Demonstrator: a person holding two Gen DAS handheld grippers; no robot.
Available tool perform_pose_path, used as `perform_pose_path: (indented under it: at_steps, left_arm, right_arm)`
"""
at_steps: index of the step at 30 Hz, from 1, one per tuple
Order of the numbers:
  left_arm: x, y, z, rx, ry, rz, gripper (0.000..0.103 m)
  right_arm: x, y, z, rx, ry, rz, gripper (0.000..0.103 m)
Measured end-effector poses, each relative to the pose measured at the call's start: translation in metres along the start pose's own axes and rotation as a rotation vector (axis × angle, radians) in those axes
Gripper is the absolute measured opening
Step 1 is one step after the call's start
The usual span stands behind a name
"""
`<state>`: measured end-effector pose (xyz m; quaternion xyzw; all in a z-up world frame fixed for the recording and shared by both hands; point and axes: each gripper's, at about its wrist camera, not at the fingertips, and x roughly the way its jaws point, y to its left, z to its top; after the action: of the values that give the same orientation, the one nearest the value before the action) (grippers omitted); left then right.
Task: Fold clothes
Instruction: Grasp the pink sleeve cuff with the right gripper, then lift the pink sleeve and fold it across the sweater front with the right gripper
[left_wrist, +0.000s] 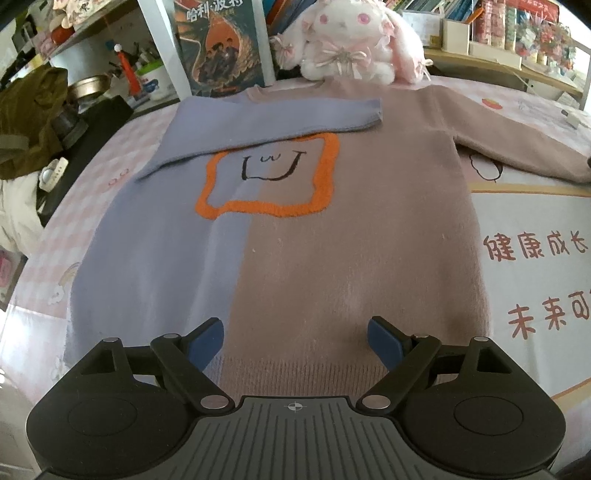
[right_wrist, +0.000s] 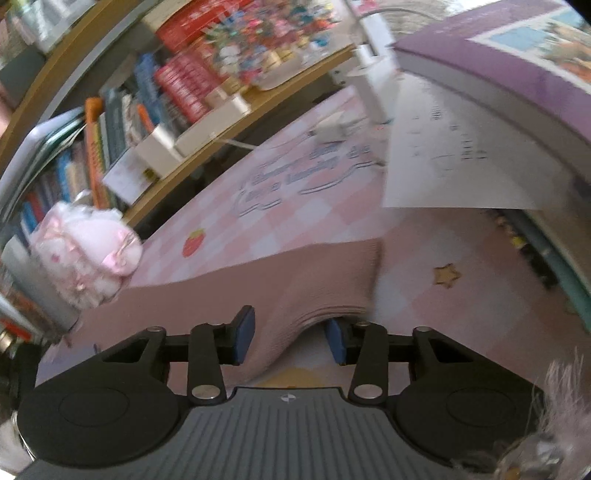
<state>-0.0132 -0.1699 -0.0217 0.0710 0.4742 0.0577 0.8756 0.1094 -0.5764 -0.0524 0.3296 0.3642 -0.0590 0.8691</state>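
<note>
Sweater (left_wrist: 332, 236) flat on bed (left_wrist: 517, 229), hem at 6 o'clock. Blue sleeve (left_wrist: 258, 125) folded across chest; pink sleeve (right_wrist: 258, 280) spread toward 3 o'clock. Left gripper (left_wrist: 295, 343) wide, empty, over hem. Right gripper (right_wrist: 290, 336) half-open around pink cuff (right_wrist: 332, 291), grip not closed. Judgement: one sleeve folded; pink sleeve and body fold remain.

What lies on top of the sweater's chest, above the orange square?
The folded lilac knitted sleeve lies across the two-coloured lilac and pink knitted sweater, covering the top edge of the orange fuzzy square outline. The fabric beneath the sleeve is hidden.
</note>
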Motion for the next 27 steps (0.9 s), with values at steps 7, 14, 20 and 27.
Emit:
perform_pose_path:
  at_steps: [7,14,20,27]
  left_arm:
    - [0.0,0.003,-0.002,0.014,-0.017,-0.018,0.088]
    - [0.004,0.017,-0.001,0.021,-0.054,-0.058,0.088]
    - [0.008,0.049,0.0,0.043,-0.102,-0.127,0.088]
    - [0.012,0.111,0.003,0.059,-0.171,-0.211,0.088]
  right_arm:
    - [-0.007,0.004,0.004,-0.02,0.003,0.011,0.005]
    - [-0.03,0.034,0.007,-0.085,-0.045,0.079,0.005]
    - [-0.047,0.085,0.001,-0.141,-0.081,0.136,0.005]
    - [-0.057,0.176,-0.026,-0.204,-0.117,0.206,0.005]
